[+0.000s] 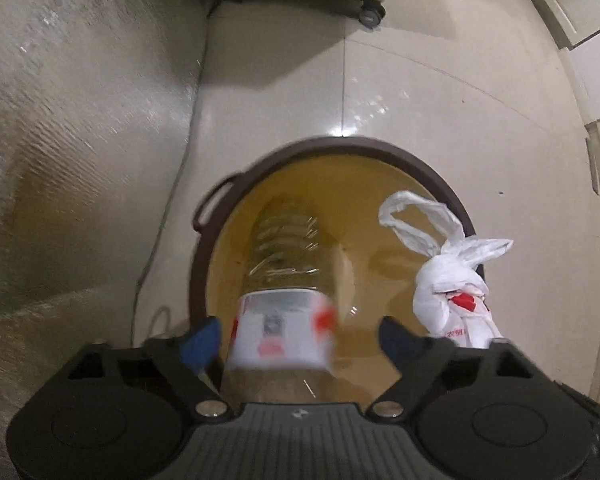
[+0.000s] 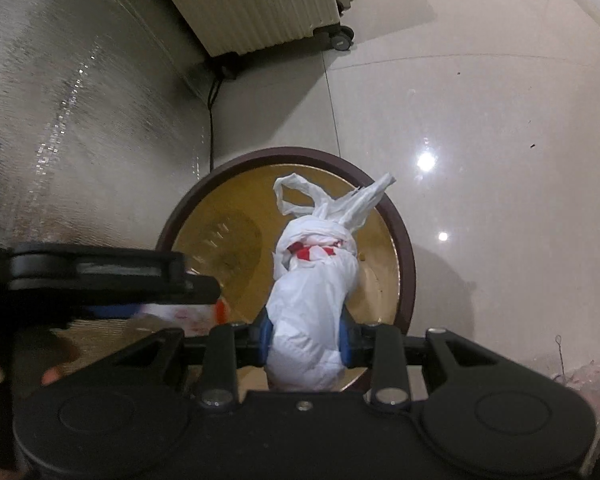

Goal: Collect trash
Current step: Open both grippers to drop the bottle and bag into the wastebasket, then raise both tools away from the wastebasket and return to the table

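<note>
Left gripper (image 1: 300,340): jaws standing wide apart, pads clear of the plastic bottle (image 1: 284,304) on both sides. The bottle is sitting between the blue fingertips (image 1: 202,340) but looks ungripped, blurred, its long axis running toward twelve o'clock, one end pointing down into the bin (image 1: 400,160). No earlier view to compare, so I am reading it simply as loose over the opening.

Right gripper (image 2: 306,332): jaws clamping a knotted white plastic bag (image 2: 312,292), the blue pads pressing into its sides. The bag's long axis is also lying toward twelve o'clock, tied handles leading, hanging over the bin's yellow interior.

Outward: the bin's brown rim (image 2: 408,264) is ringing both loads; the left gripper is showing at nine o'clock in the right wrist view. Tiled floor (image 2: 480,120) beyond, a wheeled ribbed case (image 2: 252,0) at twelve o'clock.

Judgement: both pieces of trash are lying directly ahead of their claws and above the bin mouth, so the coming move is probably the right jaws parting, straight down.
</note>
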The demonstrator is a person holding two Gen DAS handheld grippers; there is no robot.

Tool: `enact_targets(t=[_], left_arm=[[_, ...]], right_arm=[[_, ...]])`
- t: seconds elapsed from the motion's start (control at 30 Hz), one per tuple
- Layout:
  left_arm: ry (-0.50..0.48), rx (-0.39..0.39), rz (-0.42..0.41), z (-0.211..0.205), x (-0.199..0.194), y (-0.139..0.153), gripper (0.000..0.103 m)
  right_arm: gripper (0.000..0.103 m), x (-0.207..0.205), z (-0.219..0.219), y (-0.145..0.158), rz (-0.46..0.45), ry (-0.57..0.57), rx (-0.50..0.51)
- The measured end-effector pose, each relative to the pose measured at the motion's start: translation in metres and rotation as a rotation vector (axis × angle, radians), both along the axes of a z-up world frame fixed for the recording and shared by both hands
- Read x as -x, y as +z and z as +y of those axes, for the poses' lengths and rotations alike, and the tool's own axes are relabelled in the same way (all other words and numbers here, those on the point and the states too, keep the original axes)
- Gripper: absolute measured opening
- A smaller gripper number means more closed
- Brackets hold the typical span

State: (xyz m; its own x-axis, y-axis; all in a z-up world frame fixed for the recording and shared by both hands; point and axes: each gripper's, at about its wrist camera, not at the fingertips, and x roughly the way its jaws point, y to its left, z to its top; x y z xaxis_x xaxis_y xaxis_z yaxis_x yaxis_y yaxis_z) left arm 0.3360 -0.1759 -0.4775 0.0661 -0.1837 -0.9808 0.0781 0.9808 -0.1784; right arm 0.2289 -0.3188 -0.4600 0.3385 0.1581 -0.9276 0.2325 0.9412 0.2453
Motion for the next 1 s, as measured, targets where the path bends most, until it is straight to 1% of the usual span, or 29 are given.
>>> enact_targets(t=[0.1, 0.13, 0.17, 0.2, 0.23, 0.27, 0.43, 0.63, 0.77, 1.0], left_arm=[[0.002, -0.035, 0.004, 0.003, 0.005, 0.01, 0.089], [0.008, -0.043, 0.013, 0.001, 0.006, 0.012, 0.089], [0.014, -0.05, 0.021, 0.003, 0.007, 0.013, 0.089], [0.017, -0.058, 0.025, 0.004, 0.013, 0.017, 0.089], [0.016, -0.065, 0.028, 0.006, 0.015, 0.021, 0.089], [0.015, -0.073, 0.031, 0.007, 0.016, 0.023, 0.089], [-0.002, -0.104, 0.047, 0.008, 0.022, 0.03, 0.091], [-0.033, -0.125, 0.046, 0.004, 0.033, 0.039, 0.098], [-0.042, -0.134, 0.039, 0.003, 0.04, 0.049, 0.1], [-0.037, -0.13, 0.02, 0.005, 0.059, 0.073, 0.103]], right_arm=[[0.033, -0.005, -0.002, -0.008, 0.009, 0.005, 0.003], [0.034, -0.008, -0.002, -0.011, 0.009, 0.009, -0.002], [0.038, -0.01, -0.002, -0.014, 0.011, 0.012, -0.01], [0.05, -0.012, -0.001, -0.017, 0.016, 0.008, -0.016], [0.059, -0.012, -0.002, -0.02, 0.025, -0.003, -0.022], [0.071, -0.012, -0.003, -0.022, 0.035, -0.017, -0.019], [0.073, -0.001, -0.002, -0.023, 0.05, 0.006, 0.0], [0.074, 0.005, -0.007, -0.024, 0.056, -0.009, 0.016], [0.075, 0.01, -0.005, -0.018, 0.046, 0.003, 0.036], [0.083, 0.021, -0.003, 0.003, 0.007, 0.031, 0.068]])
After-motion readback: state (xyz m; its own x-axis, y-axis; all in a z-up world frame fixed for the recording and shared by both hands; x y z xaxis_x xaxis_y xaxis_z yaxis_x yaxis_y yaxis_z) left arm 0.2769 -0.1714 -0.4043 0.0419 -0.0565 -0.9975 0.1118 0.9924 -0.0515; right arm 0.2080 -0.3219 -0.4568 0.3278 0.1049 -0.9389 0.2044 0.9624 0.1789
